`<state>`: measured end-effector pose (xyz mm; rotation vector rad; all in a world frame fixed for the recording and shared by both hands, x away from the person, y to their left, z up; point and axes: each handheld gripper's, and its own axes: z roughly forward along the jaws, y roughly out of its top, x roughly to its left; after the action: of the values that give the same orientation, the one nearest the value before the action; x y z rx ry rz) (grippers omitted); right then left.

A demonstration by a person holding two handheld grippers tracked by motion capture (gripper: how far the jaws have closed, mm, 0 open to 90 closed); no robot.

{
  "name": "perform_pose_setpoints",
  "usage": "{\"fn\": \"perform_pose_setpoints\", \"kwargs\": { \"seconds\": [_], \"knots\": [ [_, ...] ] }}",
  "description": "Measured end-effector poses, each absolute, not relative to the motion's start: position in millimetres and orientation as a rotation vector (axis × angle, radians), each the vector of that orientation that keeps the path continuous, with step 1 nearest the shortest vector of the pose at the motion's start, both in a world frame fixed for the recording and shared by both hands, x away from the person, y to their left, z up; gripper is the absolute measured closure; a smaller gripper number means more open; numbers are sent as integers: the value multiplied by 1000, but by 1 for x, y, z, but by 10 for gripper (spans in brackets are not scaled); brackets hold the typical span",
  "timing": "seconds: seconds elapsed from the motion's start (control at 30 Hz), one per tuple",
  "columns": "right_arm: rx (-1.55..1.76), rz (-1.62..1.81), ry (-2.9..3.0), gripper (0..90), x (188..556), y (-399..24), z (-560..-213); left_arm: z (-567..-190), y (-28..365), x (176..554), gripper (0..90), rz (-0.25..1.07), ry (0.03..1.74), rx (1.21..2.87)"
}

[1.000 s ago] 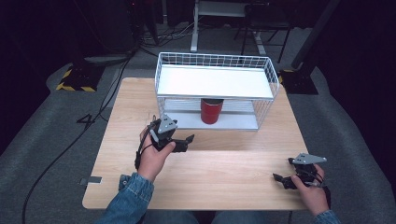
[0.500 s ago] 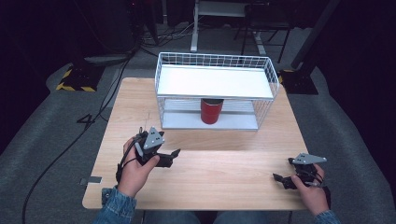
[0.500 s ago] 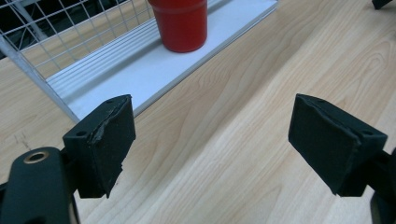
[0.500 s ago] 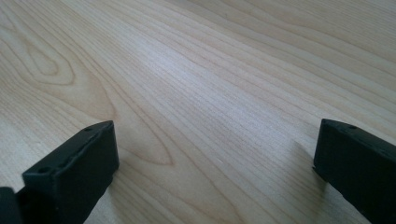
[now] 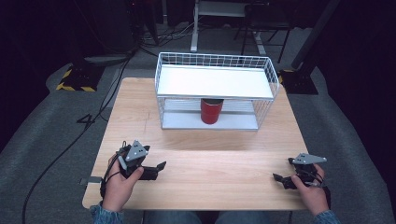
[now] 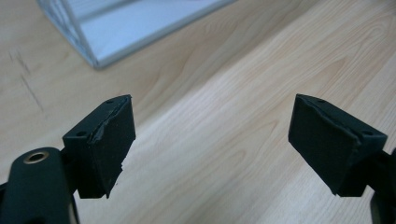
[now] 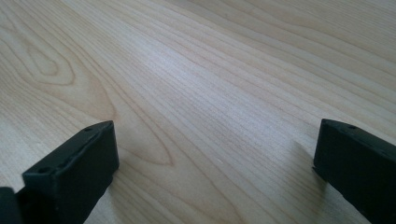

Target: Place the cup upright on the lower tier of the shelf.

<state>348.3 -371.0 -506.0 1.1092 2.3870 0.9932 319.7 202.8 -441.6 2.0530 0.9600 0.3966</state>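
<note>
resting low over the near edge of the wooden table [image 5: 201, 154], the left gripper [image 5: 156, 169] sits at the near-left corner and the right gripper [image 5: 280, 179] at the near-right corner, well apart from each other. in the left gripper view its jaws are spread wide with nothing but bare wood between them — a corner of the wire rack [image 6: 116, 28] shows beyond, toward the upper left. in the right gripper view the jaws are likewise wide apart and empty, close over the tabletop [image 7: 210, 93].

at the far half of the table stands a white wire rack [image 5: 215, 91] with a flat white upper shelf. on its lower shelf, under that top panel, stands a red can [image 5: 211, 111], upright, roughly centred, its upper part hidden by the shelf above — the front of the rack is open toward the person.

beyond the table, on the grey floor, lie cables [image 5: 70, 144] and a yellow-and-black striped block [image 5: 74, 83].
</note>
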Motion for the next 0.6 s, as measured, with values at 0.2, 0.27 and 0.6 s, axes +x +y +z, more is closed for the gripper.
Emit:
{"fn": "perform_pose_setpoints", "kwargs": {
  "seconds": [0.2,0.27,0.6],
  "knots": [
    [1114,993,2384,3,348,-371,-506,-460,213,320,157,371,1024,2096],
    [1113,993,2384,3,348,-371,-506,-467,215,320,157,359,1039,2109],
    [1113,993,2384,3,348,-371,-506,-491,225,323,159,328,1093,2176]
  ]
}}
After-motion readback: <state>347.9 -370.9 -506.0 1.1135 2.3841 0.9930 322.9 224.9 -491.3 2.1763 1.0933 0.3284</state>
